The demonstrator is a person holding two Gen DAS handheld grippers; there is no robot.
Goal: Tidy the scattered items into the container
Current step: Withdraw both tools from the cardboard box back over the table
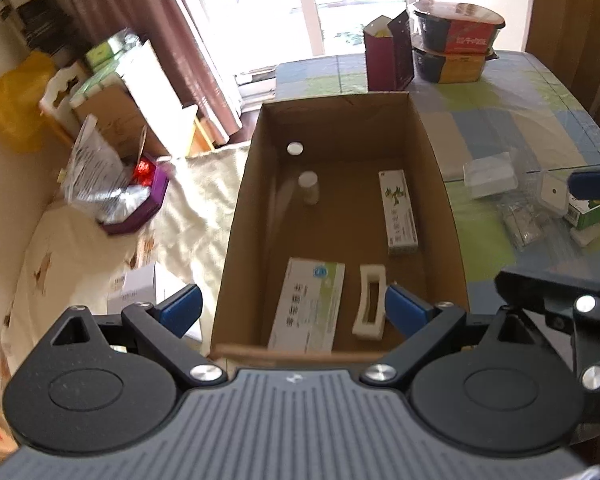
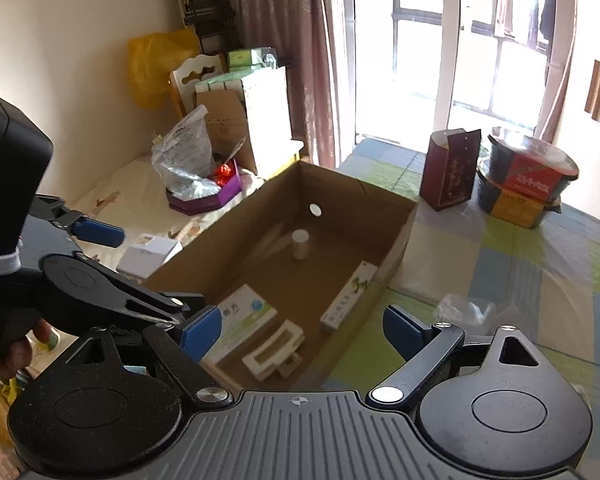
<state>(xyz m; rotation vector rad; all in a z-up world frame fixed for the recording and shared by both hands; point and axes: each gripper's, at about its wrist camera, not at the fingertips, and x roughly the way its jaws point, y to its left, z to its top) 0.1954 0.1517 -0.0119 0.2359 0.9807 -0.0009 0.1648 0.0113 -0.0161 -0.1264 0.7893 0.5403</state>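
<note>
The cardboard box (image 1: 342, 208) stands open-topped, so entry from above is unobstructed, and bare floor shows in its middle between the small bottle (image 1: 309, 188), the narrow carton (image 1: 398, 213), the flat green-and-white carton (image 1: 309, 309) and the white tray (image 1: 370, 307). Right of the box, the tablecloth (image 1: 488, 120) lies bare up to a cluster of clear packets (image 1: 520, 216). The maroon bag (image 1: 388, 56) and stacked bowls (image 1: 456, 42) close off the far edge.

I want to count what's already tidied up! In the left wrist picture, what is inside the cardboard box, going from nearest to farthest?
Near to far inside the cardboard box: white plastic holder, then long narrow box with green print, then small white-capped bottle. The wide green-and-white box overlaps the holder's depth, so I left it out.
</note>
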